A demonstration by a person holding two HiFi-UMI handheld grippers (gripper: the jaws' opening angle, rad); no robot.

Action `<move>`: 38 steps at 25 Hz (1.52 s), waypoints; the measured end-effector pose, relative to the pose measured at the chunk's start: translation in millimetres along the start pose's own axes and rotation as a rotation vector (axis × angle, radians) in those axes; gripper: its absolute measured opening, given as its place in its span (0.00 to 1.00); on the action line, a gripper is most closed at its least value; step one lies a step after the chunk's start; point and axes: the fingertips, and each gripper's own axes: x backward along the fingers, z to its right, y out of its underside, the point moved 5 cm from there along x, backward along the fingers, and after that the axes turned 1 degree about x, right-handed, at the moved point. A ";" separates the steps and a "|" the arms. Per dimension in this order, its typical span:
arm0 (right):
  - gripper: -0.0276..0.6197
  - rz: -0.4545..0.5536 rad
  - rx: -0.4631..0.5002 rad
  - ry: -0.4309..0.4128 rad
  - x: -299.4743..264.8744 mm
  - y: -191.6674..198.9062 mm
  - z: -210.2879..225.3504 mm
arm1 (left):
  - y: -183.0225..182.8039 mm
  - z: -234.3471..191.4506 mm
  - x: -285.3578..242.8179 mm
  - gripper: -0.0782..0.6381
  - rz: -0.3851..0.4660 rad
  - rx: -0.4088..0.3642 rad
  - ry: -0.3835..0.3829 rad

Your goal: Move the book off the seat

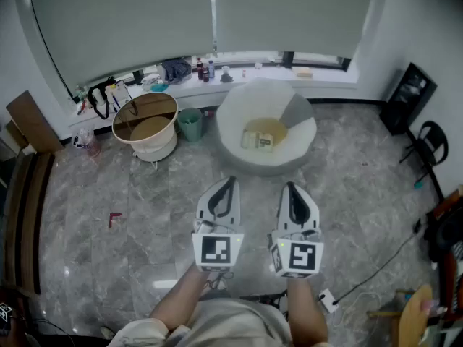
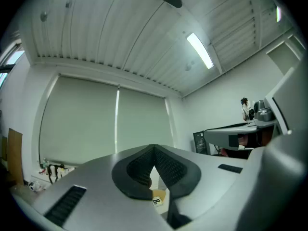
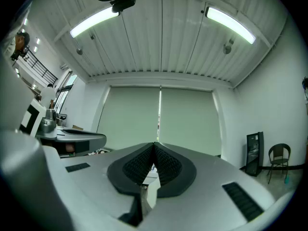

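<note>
A white round seat point(image 1: 239, 150) stands on the floor ahead of me. On its tan cushion point(image 1: 273, 129) lies a pale book point(image 1: 257, 141). In the head view my left gripper point(image 1: 231, 178) and right gripper point(image 1: 289, 185) hover side by side above the floor, a short way in front of the seat. Both are shut with nothing between the jaws. In the left gripper view, the left gripper point(image 2: 154, 148) has its tips touching, and a bit of the book point(image 2: 157, 199) shows in the gap below. In the right gripper view, the right gripper point(image 3: 154, 146) is closed the same way.
A round wooden side table point(image 1: 145, 125) and a green bin point(image 1: 190, 123) stand left of the seat. The window sill point(image 1: 239, 78) behind carries bottles and clutter. A black chair point(image 1: 427, 143) and a cable point(image 1: 376, 273) are at the right. Grey marble floor point(image 1: 108, 194) spreads around.
</note>
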 end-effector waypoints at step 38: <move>0.05 -0.071 -0.002 0.015 -146.7 63.3 36.8 | 49.5 -27.2 -156.7 0.11 -0.007 -0.007 0.046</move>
